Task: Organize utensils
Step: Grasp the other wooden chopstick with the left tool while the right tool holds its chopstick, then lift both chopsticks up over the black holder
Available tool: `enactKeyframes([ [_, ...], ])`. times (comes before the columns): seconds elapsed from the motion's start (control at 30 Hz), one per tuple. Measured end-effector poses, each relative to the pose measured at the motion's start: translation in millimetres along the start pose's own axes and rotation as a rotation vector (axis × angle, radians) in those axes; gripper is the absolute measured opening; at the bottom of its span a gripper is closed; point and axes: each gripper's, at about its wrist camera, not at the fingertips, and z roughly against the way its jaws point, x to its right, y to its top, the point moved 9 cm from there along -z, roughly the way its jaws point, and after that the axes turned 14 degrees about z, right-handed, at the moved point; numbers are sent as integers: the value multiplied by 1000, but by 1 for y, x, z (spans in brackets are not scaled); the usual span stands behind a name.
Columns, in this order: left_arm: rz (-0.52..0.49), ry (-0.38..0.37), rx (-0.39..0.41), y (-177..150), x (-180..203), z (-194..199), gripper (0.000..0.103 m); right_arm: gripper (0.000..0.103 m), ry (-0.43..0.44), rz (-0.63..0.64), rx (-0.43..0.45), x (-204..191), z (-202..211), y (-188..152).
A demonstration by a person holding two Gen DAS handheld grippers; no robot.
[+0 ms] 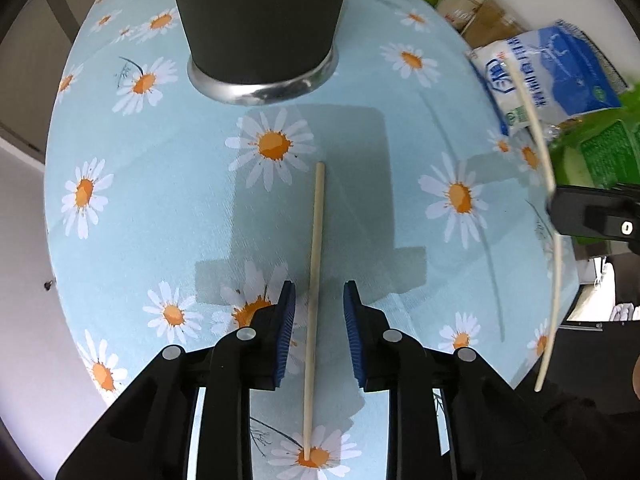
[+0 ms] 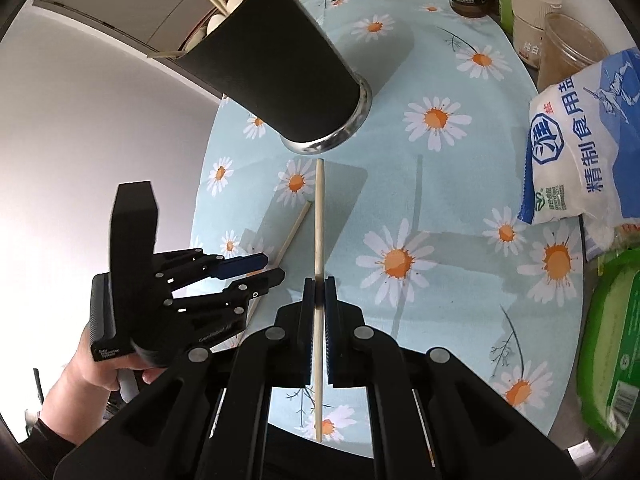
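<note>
A black utensil cup (image 1: pixel 260 24) with a steel base stands on the daisy tablecloth; in the right wrist view the cup (image 2: pixel 280 72) holds several wooden utensils. One wooden chopstick (image 1: pixel 314 300) lies flat on the cloth between the open fingers of my left gripper (image 1: pixel 319 300), untouched. My right gripper (image 2: pixel 319 284) is shut on a second chopstick (image 2: pixel 319 220) and holds it above the table, pointing toward the cup's base. The lying chopstick (image 2: pixel 294 230) and my left gripper (image 2: pixel 270 270) also show in the right wrist view; the held chopstick (image 1: pixel 548 208) shows at the left view's right edge.
A white and blue salt bag (image 2: pixel 580 140) lies at the table's right side. Green packages (image 2: pixel 612 340) sit at the right edge. Bottles and jars (image 2: pixel 532 20) stand at the back right. The tablecloth (image 1: pixel 160 200) ends at a rounded edge on the left.
</note>
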Motion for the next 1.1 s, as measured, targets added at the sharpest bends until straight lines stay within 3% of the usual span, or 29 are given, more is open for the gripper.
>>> enactKeyframes([
  [0.1, 14, 30, -16, 5, 2, -3, 18, 5, 19, 13, -8, 4, 3, 0],
  [0.23, -6, 47, -53, 5, 8, -6, 4, 5, 30, 30, -20, 8, 2, 1],
  [0.37, -37, 76, -57, 6, 16, -7, 4, 5, 45, 47, -43, 10, -4, 1],
  [0.6, -8, 57, -22, 6, 18, -5, 4, 5, 29, 49, -57, 9, -15, 3],
  [0.8, 24, -2, 38, 0, 6, 15, 4, 5, -5, 55, -60, 1, -22, 9],
  [1.1, 92, -154, 159, 7, -12, 66, 3, 5, -46, 95, -9, -23, -21, 24],
])
